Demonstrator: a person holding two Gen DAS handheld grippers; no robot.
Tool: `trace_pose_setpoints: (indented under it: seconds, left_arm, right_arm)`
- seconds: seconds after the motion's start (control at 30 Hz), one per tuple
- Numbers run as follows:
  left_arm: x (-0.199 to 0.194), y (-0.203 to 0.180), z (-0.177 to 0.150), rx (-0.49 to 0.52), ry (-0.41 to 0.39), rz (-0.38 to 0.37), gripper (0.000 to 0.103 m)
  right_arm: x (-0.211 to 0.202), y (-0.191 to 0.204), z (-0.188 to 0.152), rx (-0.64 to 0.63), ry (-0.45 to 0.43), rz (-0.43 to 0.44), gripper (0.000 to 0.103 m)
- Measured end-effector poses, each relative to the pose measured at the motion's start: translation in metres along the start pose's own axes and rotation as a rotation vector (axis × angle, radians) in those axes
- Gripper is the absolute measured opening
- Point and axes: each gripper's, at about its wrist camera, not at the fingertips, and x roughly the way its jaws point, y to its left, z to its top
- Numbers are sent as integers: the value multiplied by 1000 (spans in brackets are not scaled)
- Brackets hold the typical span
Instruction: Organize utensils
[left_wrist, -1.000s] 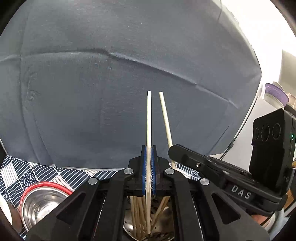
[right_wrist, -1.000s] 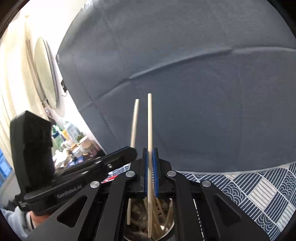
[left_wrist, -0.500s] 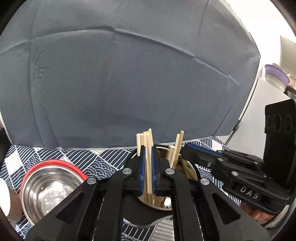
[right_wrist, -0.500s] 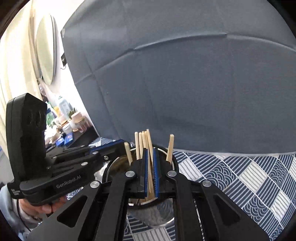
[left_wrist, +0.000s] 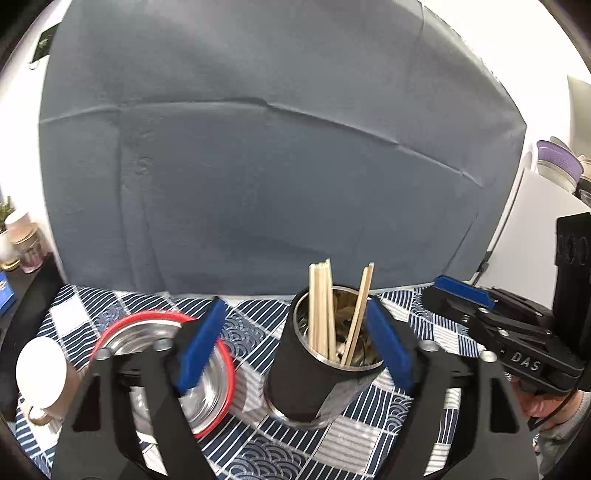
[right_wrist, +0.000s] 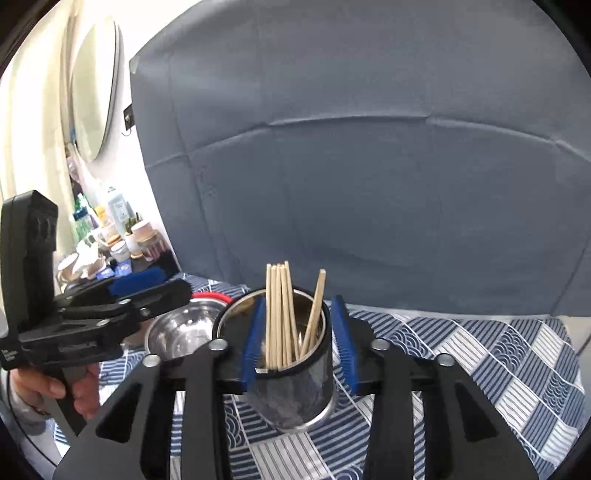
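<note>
**Chopsticks standing in the cup, both claws letting go**

The wooden chopsticks stand upright in the steel cup, which sits on the blue patterned cloth covering the tabletop. Most form a tight bundle at the cup's left side; one chopstick leans apart to the right.

The left claw is opening, its blue pads well apart on either side of the cup and pressing on nothing. The right claw is also opening; its pads flank the cup's rim, and no stick is pinched between them.

The sticks look light, stiff and thin, and smooth enough to slide or twist in a loose grip. A hold near the upper third, across the narrow width, would probably keep one from pivoting. The cup seems tall and narrow, so a sideways knock could tip it; the leaning stick could snag a pad. A red-rimmed steel bowl stands just beside the cup, and a white mug beyond that.
</note>
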Motion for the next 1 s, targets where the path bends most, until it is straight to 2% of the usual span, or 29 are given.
trace_pose_setpoints:
  seconds: [0.03,0.07,0.13,0.17,0.23,0.3,0.37,0.43,0.53,0.7,0.87,1.0]
  left_arm:
    - [-2,0,-2,-2,4,4,81]
    - [-4,1,-7,-7,22,20,87]
    - [-6,2,-15,-14,47,45,94]
    - [-7,2,-19,-18,56,52,97]
    - [-9,4,-27,-37,95,68,97]
    - [-10,5,-35,-45,138,75,97]
    - [-9,3,-41,-34,174,88,97]
    - [-6,3,-50,-24,235,119,97]
    - [-7,3,-63,-28,296,126,97]
    - [-11,-1,-81,-20,414,154,97]
    - [-30,-7,-90,-32,464,172,97]
    - [-51,-15,-89,-32,442,204,97]
  right_arm:
    - [-2,1,-2,1,9,-7,42]
    - [-4,2,-7,4,25,-23,45]
    - [-7,2,-14,14,43,-46,60]
    - [-10,1,-20,26,47,-56,63]
    - [-15,0,-28,42,63,-65,77]
    - [-19,-1,-39,54,81,-87,85]
    - [-23,-2,-47,66,95,-105,87]
    - [-22,-4,-52,87,134,-133,89]
    - [-22,-10,-66,112,198,-193,90]
    - [-27,-9,-85,92,256,-208,90]
    - [-40,0,-95,87,331,-212,91]
    - [-62,7,-97,94,355,-216,92]
